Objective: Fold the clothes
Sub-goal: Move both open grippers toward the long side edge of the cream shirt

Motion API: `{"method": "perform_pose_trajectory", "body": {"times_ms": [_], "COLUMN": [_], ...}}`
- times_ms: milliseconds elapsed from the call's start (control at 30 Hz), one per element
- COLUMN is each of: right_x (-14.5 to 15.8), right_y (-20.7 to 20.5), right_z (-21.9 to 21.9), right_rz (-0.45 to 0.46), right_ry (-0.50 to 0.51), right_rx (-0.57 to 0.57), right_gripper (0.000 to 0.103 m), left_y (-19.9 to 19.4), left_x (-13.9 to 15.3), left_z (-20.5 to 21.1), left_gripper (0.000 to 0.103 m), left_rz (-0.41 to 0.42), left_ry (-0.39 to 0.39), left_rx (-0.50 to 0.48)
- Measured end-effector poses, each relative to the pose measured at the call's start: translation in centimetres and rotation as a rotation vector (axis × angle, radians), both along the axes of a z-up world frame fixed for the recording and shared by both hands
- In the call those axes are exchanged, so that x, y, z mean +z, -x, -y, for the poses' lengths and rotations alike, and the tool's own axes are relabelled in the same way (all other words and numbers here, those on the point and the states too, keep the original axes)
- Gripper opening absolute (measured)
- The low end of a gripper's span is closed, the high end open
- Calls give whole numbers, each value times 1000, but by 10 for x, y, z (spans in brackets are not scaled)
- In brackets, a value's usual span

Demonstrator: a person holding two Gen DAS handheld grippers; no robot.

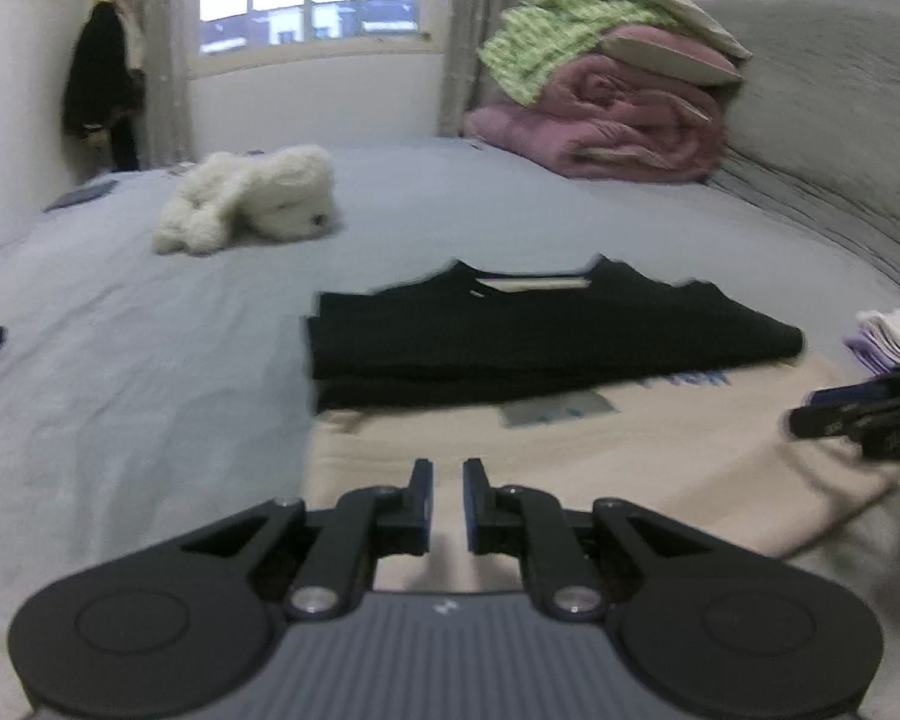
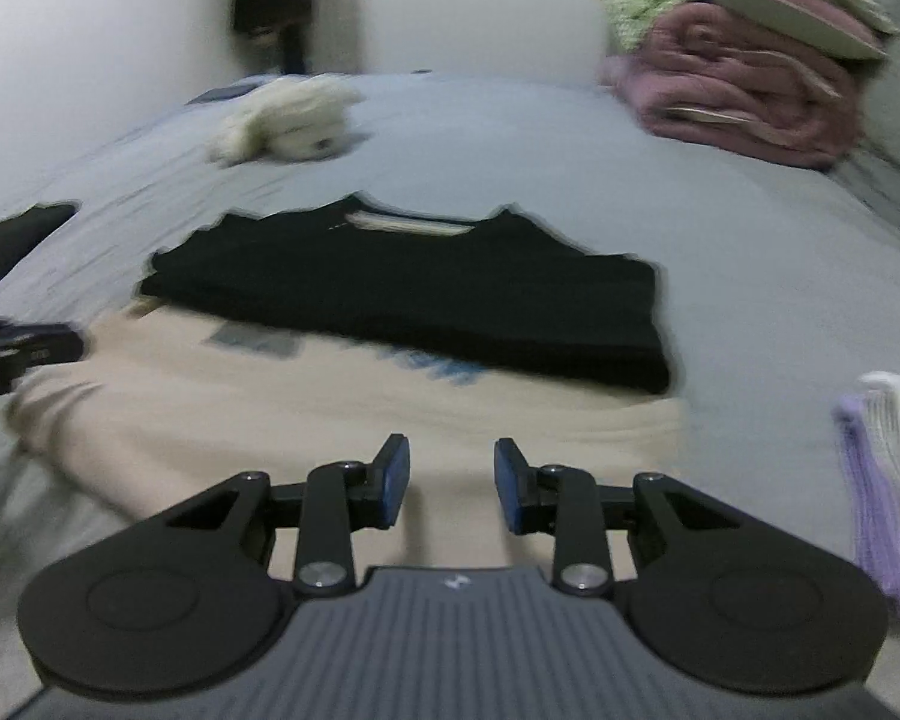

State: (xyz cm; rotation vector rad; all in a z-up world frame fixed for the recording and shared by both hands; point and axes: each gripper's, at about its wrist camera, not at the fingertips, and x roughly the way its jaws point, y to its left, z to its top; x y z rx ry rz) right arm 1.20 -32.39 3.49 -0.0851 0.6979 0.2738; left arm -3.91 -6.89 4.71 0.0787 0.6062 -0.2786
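A folded black shirt is laid on the bed atop an unfinished beige shirt; left tongs nearly shut, right tongs partly open, both empty.

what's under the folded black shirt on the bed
The black shirt lies on a beige garment with a blue print. Most of the print and the beige garment's far part are covered.

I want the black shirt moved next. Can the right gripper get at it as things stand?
Probably yes: the right gripper is open and empty, and only the flat beige garment lies between it and the folded black shirt.
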Motion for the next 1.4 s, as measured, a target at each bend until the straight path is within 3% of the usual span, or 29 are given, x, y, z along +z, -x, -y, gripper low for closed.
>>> {"method": "perform_pose_trajectory", "body": {"times_ms": [167, 333, 767, 933, 1400], "right_x": [-10, -20, -15, -23, -21], "right_y": [4, 6, 16, 19, 30], "right_z": [-27, -35, -30, -38, -27], "right_rz": [-9, -20, -1, -9, -11], "right_ry": [-2, 19, -1, 52, 62], "right_rx": [75, 102, 118, 136, 158], "right_gripper": [32, 32, 32, 33, 31], "left_y": [2, -2, 5, 4, 7], "left_x": [-13, -28, -23, -25, -29], "left_z": [24, 20, 11, 13, 16], "left_gripper": [11, 14, 14, 14, 15], "left_rz": [-18, -38, -44, -49, -27], "left_ry": [-31, -33, -7, -28, -70], "left_rx": [-56, -53, -33, -31, -43]}}
